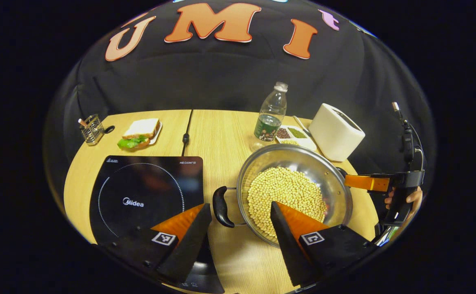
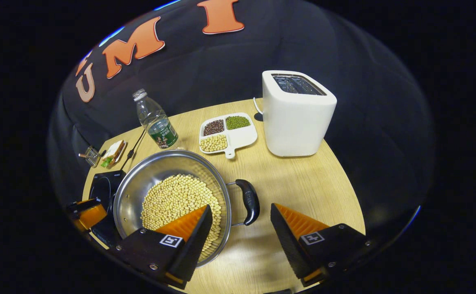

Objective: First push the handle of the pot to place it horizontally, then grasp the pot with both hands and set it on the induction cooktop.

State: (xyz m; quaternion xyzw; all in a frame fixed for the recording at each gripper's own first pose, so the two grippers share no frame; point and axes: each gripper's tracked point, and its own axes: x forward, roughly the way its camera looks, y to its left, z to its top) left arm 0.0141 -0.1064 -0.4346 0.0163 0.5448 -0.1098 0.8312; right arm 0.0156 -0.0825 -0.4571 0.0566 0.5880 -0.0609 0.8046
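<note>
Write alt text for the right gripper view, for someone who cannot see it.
A steel pot full of soybeans sits on a wooden table, its black side handle between the open right gripper's fingers. Behind stand a white toaster, a divided bean dish and a water bottle.

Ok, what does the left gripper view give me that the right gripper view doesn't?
Left gripper view: the pot's left handle framed between the fingers of the open left gripper, plus a person's hand beyond the pot. Right gripper view: the pot's right handle between the fingers of the open right gripper. Both: pot, cooktop, bottle, toaster, sandwich.
</note>
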